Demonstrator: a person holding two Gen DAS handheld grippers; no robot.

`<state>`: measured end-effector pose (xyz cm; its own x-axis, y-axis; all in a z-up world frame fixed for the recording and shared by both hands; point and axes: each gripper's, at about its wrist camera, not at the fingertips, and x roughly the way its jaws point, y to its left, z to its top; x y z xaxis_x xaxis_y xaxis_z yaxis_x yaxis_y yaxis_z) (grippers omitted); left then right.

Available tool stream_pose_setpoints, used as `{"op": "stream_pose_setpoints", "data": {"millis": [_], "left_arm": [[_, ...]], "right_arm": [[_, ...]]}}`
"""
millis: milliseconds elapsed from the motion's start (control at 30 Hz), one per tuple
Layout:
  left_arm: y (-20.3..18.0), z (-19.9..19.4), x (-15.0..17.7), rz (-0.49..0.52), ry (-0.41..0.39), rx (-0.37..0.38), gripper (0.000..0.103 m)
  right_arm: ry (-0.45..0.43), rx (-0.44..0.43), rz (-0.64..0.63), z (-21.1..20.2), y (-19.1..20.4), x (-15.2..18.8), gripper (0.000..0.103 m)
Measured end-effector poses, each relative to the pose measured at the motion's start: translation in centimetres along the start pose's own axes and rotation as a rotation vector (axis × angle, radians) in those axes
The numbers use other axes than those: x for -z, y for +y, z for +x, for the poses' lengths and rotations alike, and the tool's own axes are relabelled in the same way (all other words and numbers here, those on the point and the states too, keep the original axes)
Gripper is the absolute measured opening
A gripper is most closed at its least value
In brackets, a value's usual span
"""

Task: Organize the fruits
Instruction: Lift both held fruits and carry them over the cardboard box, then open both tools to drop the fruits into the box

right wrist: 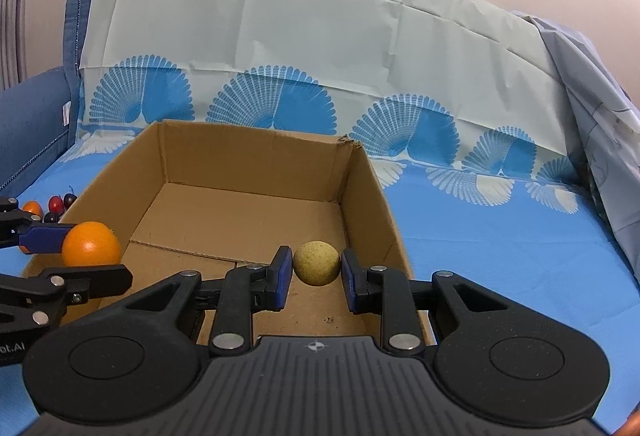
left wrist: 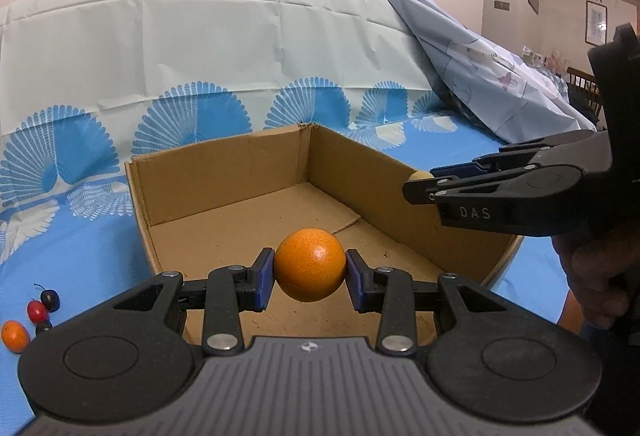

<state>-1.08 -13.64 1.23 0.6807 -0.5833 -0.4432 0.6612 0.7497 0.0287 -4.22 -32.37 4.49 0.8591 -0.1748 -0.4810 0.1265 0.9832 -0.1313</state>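
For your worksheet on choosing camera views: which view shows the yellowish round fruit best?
The right wrist view: the yellowish fruit sits whole between the right gripper pads, above the cardboard box. The left wrist view shows only a sliver behind that gripper's fingers.

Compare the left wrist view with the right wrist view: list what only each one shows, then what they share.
Only the left wrist view: the room beyond the bed, with framed pictures on the wall, and the person's hand holding the right gripper.

Only the right wrist view: the dark blue headboard at the left, and the yellow ball seen whole between the jaws.

Both: the cardboard box, the orange held in the left gripper, the small fruits on the blue sheet.
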Motion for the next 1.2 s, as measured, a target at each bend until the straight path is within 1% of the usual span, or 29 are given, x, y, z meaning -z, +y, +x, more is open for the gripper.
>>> {"op": "stream_pose_setpoints", "data": {"millis": [133, 800, 833, 867, 900, 933, 1000, 1067, 1200], "left_arm": [[-0.04, 0.29, 0.05, 0.002, 0.01, 0.002, 0.042], [-0.42, 0.37, 0.31, 0.016, 0.008, 0.013, 0.042], [-0.45, 0.41, 0.31, 0.015, 0.011, 0.014, 0.042], [-0.49, 0.45, 0.32, 0.014, 0.013, 0.013, 0.047], [-0.5, 0.51, 0.3, 0.013, 0.017, 0.009, 0.051], [-0.46, 0.49, 0.28, 0.011, 0.016, 0.006, 0.055], [-0.53, 0.42, 0.25, 0.012, 0.007, 0.004, 0.056], [-0.53, 0.34, 0.23, 0.013, 0.0, -0.001, 0.059], [-0.3, 0.19, 0.21, 0.0, -0.009, -0.012, 0.059]], "right_arm": [[-0.002, -0.003, -0.002, 0.04, 0.27, -0.05, 0.028], [-0.005, -0.001, -0.002, 0.15, 0.46, -0.17, 0.028], [-0.006, 0.006, -0.001, 0.15, 0.49, -0.18, 0.029], [-0.006, 0.013, 0.0, 0.15, 0.45, -0.2, 0.033], [-0.009, 0.023, 0.003, 0.12, 0.5, -0.23, 0.047], [-0.016, 0.033, 0.007, 0.05, 0.52, -0.27, 0.058], [-0.023, 0.042, 0.013, -0.01, 0.49, -0.33, 0.062], [-0.019, 0.052, 0.012, 0.06, 0.47, -0.32, 0.062], [-0.03, 0.065, -0.001, -0.06, 0.8, -0.23, 0.062]]}}
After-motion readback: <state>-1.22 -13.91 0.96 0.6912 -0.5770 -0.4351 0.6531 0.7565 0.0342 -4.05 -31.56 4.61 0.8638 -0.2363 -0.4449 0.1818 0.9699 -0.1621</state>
